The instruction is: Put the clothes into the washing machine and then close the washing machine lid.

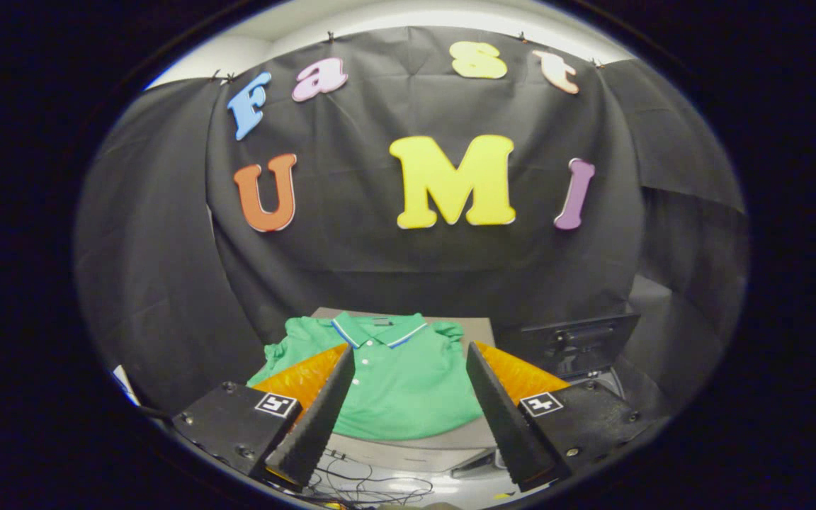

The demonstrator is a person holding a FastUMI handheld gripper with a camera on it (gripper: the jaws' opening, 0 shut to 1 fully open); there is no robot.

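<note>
My tool (408,397) is spread wide, gripping nothing — the green polo shirt (394,382) lies flat on the tabletop (475,327) at twelve o'clock, collar-to-hem axis pointing away.

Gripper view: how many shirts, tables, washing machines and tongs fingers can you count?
Green polo shirt: 1, lying flat on the table
Grey table: 1
Washing machine: 1, dark, right of the shirt, lid up
Tongs fingers: 2, spread open, shirt beyond them
Total: 5
</note>
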